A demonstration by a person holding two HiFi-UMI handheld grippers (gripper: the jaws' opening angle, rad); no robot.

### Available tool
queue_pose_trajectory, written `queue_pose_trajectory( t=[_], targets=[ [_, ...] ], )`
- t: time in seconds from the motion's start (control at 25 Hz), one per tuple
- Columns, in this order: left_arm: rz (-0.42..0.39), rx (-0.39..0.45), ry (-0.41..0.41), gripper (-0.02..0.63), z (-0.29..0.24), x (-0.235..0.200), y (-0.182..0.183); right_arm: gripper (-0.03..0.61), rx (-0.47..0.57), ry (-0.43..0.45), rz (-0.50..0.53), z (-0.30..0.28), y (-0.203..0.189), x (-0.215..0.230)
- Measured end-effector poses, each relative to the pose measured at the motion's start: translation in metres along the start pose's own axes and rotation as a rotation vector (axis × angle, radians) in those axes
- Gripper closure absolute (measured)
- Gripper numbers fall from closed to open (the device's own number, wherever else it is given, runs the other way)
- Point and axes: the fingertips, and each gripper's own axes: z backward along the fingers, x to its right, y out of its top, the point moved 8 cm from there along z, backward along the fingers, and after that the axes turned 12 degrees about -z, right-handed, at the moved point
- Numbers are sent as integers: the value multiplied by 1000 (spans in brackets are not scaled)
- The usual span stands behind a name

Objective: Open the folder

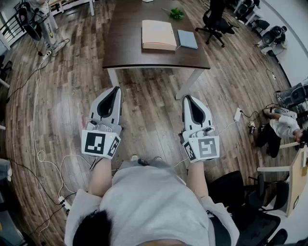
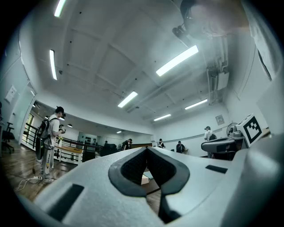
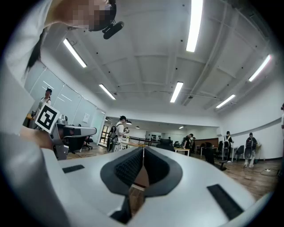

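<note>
My left claw (image 1: pixel 117 89) and right claw (image 1: pixel 186 98) sit nearest me. Both are clenched on nothing, tips pressed together, and held side by side over the wood floor (image 1: pixel 149 120). Each carries a cube with black-and-white square patterns, not letters. Only bare floor lies between the claws and the near edge of the dark table (image 1: pixel 126 55).

The folder (image 1: pixel 158 34) lies about mid-table. It is pale peach, rectangular, shut and flat, with its long sides running away from me. Just beside it on the right is a thinner grey-blue pad (image 1: pixel 187 39). Farther along the top is a small green thing (image 1: pixel 176 13), too small to identify.

Beyond the table's right side stands a black office chair (image 1: pixel 215 21). Cables (image 1: pixel 36 96) trail over the floor on the left.
</note>
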Motion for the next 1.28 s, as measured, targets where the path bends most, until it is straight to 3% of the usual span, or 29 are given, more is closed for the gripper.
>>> queue_pose_trajectory(
  t=[0.52,0.92,1.28],
  targets=[
    [6,0,-4,606,-14,-21,-12,566,-7,0,9,-26,-7,-4],
    [-17,17,-33,606,-19,-56,-25,566,39,3,-52,-54,-15,-15],
    [21,11,-39,606,-44,-76,-44,566,9,-6,-44,-84,-24,-9]
  ],
)
